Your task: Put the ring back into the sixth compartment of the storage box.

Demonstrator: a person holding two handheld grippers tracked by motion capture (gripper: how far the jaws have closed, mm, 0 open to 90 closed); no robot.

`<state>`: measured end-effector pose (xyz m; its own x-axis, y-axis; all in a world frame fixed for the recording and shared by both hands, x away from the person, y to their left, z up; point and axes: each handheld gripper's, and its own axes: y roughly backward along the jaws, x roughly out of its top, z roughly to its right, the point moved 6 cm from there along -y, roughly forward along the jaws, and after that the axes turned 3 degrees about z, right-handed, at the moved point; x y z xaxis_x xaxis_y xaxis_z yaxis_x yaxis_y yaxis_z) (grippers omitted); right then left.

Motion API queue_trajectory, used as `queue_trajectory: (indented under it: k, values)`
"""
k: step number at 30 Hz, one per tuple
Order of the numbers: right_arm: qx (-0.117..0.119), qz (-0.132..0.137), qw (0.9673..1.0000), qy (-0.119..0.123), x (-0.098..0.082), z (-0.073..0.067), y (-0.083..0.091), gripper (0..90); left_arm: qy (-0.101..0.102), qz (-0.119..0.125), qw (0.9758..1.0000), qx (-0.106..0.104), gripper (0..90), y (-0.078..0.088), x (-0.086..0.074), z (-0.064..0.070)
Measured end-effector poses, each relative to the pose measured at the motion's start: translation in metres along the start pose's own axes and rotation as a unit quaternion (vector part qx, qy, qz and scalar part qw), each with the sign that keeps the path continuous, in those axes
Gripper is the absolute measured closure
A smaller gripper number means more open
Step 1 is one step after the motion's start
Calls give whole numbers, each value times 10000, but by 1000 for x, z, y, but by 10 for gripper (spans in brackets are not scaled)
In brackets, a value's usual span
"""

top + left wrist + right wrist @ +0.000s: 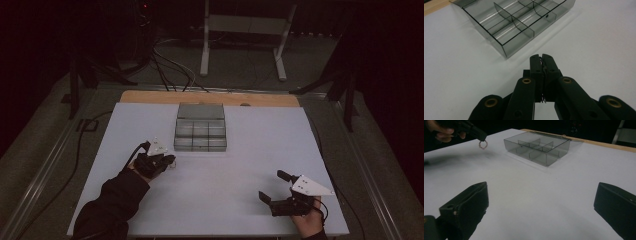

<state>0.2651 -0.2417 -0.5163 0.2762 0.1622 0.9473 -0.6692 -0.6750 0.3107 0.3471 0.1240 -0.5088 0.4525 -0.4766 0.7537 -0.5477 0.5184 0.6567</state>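
A smoky clear box (200, 135) with several compartments stands at the middle back of the white table (225, 200). My left gripper (170, 161) hovers just left of the box's near corner, its jaws pressed together (542, 56). In the right gripper view, a small pinkish ring (483, 144) hangs from the left gripper's tip (480, 137), pinched there above the table. The box (511, 22) lies close ahead of the left jaws, and its compartments look empty. My right gripper (274, 186) rests at the table's near right, jaws wide apart (541, 195) with nothing between them.
A wooden strip (210, 97) runs along the table's far edge behind the box (537, 147). Cables (170, 70) and a white stand (245, 30) sit on the dark floor beyond. White tabletop stretches between the two grippers.
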Motion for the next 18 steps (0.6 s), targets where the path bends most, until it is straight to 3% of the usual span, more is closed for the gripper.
queue_trajectory:
  k: [18]
  values:
    - [4,10,10000,7,0,0,1,0,-211,6,9997,-103,899,-14,22,9]
